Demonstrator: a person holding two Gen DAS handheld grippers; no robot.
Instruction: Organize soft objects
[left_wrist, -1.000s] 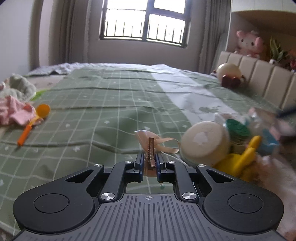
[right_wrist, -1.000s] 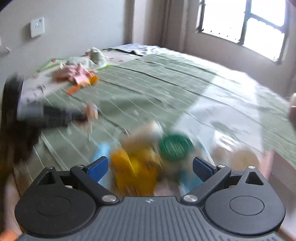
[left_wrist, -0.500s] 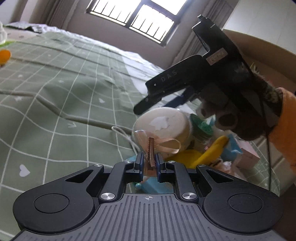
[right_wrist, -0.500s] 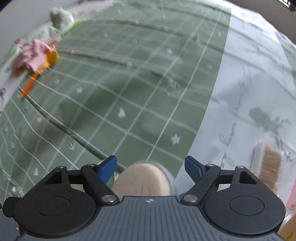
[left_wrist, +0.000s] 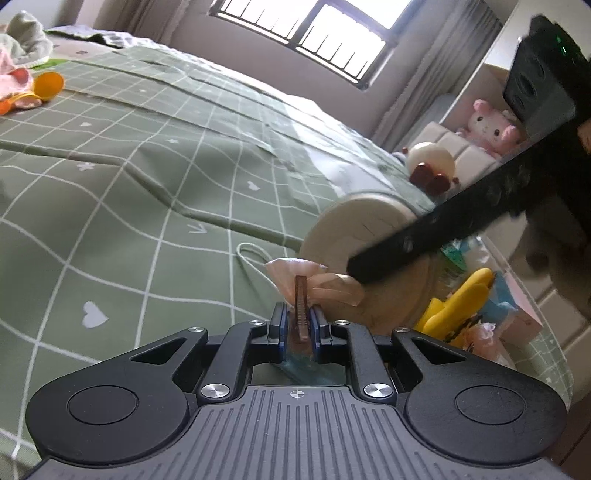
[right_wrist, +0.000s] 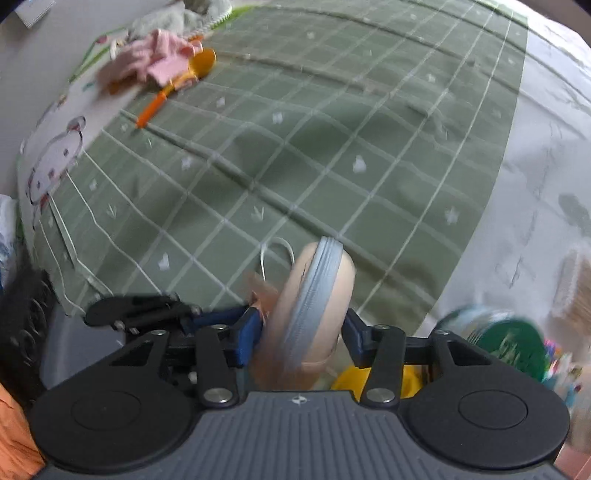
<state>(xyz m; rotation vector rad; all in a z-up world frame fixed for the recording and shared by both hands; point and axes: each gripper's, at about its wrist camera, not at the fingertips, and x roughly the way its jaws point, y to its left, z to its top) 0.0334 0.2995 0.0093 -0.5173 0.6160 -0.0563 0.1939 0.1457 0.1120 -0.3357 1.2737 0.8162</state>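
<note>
A: Standing on its edge between the right gripper's (right_wrist: 301, 334) blue pads is a round, beige, smooth-sided zip pouch (right_wrist: 314, 299) with a ribbed grey zipper running around its rim. The jaws are closing on it; the pads look to be against its flat sides, though blur keeps me from being sure.

B: And the left gripper (left_wrist: 300, 325)?

A: Its jaws are nearly together, pinched on a thin brown toothed hair clip (left_wrist: 301, 306) that carries a soft, glossy peach ribbon bow (left_wrist: 314, 280). The bow sits just ahead of its fingertips, touching the pouch's flat face.

B: What lies around them?

A: A thin white cord loop (left_wrist: 251, 258) lies on the bed just ahead of the left gripper. Beneath everything is a sage-green quilt with a white grid and small hearts (left_wrist: 129, 184). To the right of the pouch is a heap: a yellow plastic piece (left_wrist: 458, 302), a green-lidded clear jar (right_wrist: 509, 347), a pale pink box (left_wrist: 524, 321). Far ahead and to the left of the left gripper lie a crumpled pink cloth (right_wrist: 155, 62) and an orange plastic spoon (right_wrist: 177, 85).
</note>
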